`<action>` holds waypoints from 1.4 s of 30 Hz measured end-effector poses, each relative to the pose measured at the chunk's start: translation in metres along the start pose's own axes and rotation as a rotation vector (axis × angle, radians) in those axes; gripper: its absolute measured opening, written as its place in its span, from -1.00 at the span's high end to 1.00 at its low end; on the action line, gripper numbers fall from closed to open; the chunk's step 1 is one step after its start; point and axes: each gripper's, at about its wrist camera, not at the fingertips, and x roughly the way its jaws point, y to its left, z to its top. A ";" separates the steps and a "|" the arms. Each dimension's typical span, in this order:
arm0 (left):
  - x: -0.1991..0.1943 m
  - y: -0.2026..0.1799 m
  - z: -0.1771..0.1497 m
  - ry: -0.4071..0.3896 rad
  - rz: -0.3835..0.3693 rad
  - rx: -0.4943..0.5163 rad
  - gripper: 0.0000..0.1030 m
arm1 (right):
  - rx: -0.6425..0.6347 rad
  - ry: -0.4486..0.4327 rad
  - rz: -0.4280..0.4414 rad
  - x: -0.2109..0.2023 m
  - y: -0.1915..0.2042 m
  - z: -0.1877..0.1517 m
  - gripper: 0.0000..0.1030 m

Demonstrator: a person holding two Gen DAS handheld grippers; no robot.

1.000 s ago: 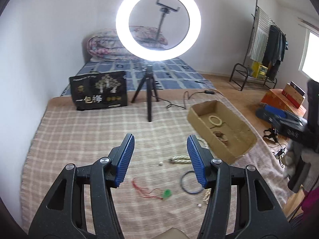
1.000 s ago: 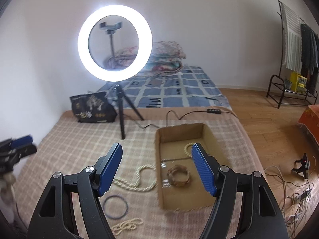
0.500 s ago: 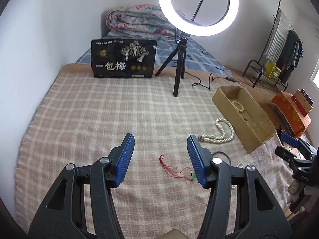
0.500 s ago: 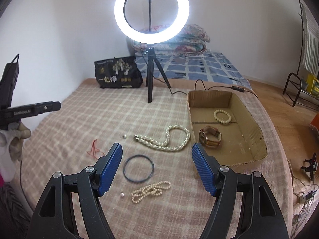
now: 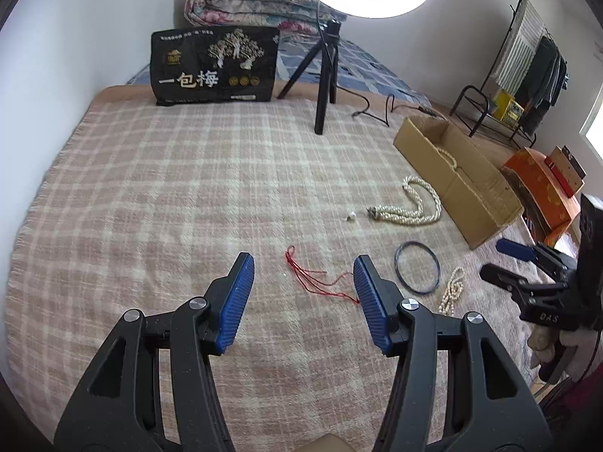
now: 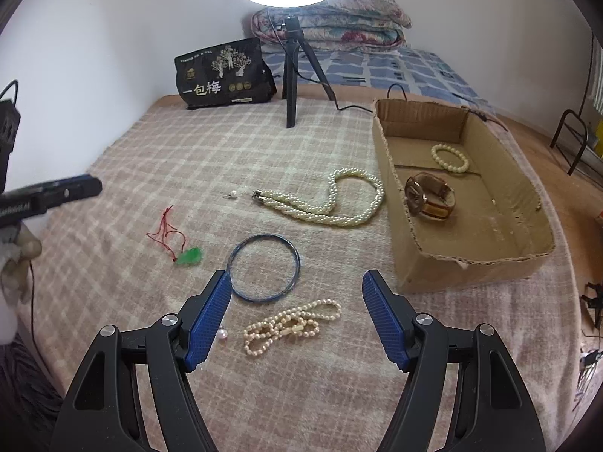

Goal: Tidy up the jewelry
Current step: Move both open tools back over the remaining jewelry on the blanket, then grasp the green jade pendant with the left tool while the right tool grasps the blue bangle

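Jewelry lies on a checked blanket (image 6: 158, 150). My right gripper (image 6: 296, 278) is open and empty above a thin pearl strand (image 6: 292, 324), just past a dark bangle (image 6: 264, 267). Farther off lie a thick pearl necklace (image 6: 328, 199), a green pendant (image 6: 190, 256) on red cord, a loose pearl (image 6: 233, 194) and a pink pearl (image 6: 223, 334). A cardboard box (image 6: 467, 275) holds a watch (image 6: 429, 197) and a pearl bracelet (image 6: 450, 157). My left gripper (image 5: 304, 263) is open and empty over the red cord (image 5: 312, 280); its right finger hides the pendant.
A ring light's tripod (image 6: 290, 86) and a black printed bag (image 6: 222, 75) stand at the blanket's far edge, with a folded quilt (image 6: 339, 19) behind. A cable (image 5: 373, 107) runs toward the box. Orange boxes (image 5: 542, 184) and a clothes rack (image 5: 527, 56) are on the right.
Both grippers have come down toward the blanket and tilted downward; the jewelry looks larger and the ring light has slid to the top edge. Neither gripper's jaws have changed.
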 end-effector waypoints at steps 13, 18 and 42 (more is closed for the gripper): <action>0.045 -0.047 -0.019 0.086 -0.059 0.208 -0.09 | 0.001 0.095 0.018 0.052 -0.001 0.005 -0.08; 0.063 -0.059 -0.023 0.127 -0.084 0.270 -0.09 | 0.003 0.124 0.040 0.064 -0.003 0.004 0.23; 0.106 -0.070 -0.030 0.189 -0.048 0.375 0.42 | -0.050 0.148 -0.013 0.083 0.005 0.007 0.52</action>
